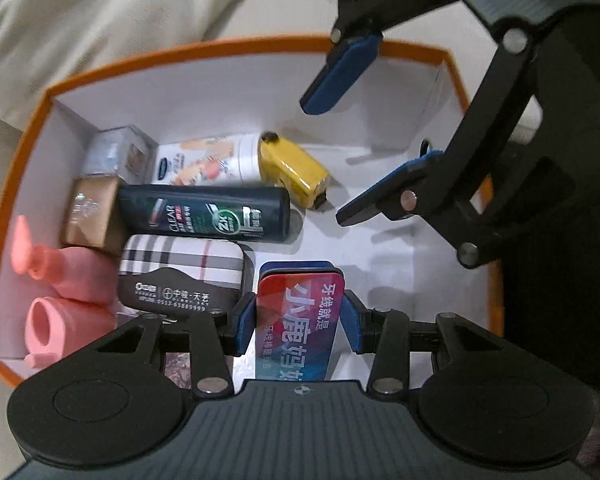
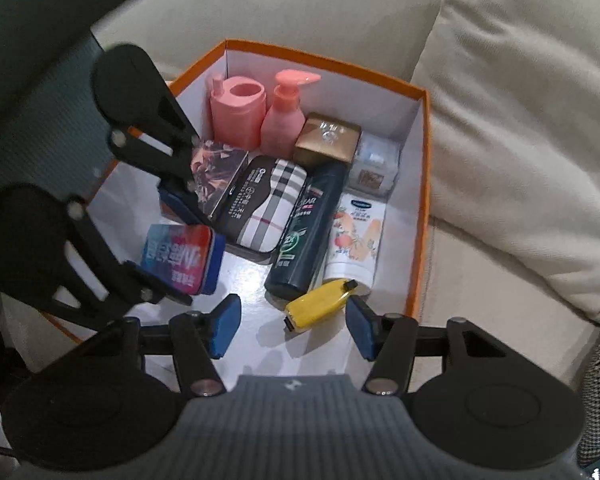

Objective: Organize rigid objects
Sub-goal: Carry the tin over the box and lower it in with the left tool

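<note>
An orange box with a white inside (image 1: 228, 92) (image 2: 416, 152) sits on a beige sofa. My left gripper (image 1: 298, 322) is shut on a red and blue floss case (image 1: 300, 316) (image 2: 178, 260), held low inside the box near its front. My right gripper (image 2: 292, 326) (image 1: 342, 152) is open and empty, just above a yellow tool (image 2: 320, 306) (image 1: 294, 172) lying on the box floor. Packed along one side are a dark shampoo bottle (image 1: 208, 212) (image 2: 308, 228), a plaid case (image 1: 184, 272) (image 2: 262, 204) and a white tube (image 1: 208, 160) (image 2: 354, 236).
Also in the box: a pink pump bottle (image 2: 284, 116) (image 1: 72, 268), a pink cup (image 2: 236, 112) (image 1: 56, 328), a gold box (image 2: 328, 138) (image 1: 92, 210), a clear box (image 2: 374, 168) (image 1: 116, 154) and a dark patterned box (image 2: 214, 172). Beige cushions (image 2: 512, 140) surround the box.
</note>
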The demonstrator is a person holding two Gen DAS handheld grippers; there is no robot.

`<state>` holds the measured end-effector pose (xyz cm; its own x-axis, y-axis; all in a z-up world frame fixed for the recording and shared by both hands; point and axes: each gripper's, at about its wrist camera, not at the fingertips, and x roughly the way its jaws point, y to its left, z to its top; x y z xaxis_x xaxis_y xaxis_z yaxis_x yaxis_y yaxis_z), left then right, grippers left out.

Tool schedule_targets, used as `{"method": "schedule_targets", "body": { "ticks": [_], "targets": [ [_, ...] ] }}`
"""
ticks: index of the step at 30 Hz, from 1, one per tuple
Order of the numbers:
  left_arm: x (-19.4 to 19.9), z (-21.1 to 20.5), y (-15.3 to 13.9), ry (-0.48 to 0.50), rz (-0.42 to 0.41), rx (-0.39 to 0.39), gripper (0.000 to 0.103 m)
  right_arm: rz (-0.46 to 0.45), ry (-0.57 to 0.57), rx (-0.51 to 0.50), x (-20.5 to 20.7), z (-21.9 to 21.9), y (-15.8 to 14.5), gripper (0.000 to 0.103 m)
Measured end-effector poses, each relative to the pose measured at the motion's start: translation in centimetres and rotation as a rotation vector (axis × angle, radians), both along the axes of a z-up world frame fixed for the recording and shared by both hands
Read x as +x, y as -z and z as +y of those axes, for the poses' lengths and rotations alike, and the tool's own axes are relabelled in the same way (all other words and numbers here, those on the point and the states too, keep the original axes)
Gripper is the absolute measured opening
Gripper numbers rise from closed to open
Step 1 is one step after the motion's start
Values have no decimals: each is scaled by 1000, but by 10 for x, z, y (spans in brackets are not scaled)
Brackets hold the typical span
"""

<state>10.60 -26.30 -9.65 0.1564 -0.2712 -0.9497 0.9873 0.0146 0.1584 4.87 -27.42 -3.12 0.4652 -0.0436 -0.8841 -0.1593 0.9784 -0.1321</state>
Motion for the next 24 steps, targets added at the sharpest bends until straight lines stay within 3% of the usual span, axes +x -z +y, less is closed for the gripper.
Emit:
{"method": "schedule_targets", "body": {
  "ticks": [13,17,24],
  "targets": [
    [7,-8,17,8,-99,30,55,16,10,11,6,0,8,59],
    [5,-6,13,4,-115,12,65,21,14,13,5,2,8,60],
    [3,6,-11,-71,-112,-55,65,15,19,8,4,6,2,60]
  ]
}}
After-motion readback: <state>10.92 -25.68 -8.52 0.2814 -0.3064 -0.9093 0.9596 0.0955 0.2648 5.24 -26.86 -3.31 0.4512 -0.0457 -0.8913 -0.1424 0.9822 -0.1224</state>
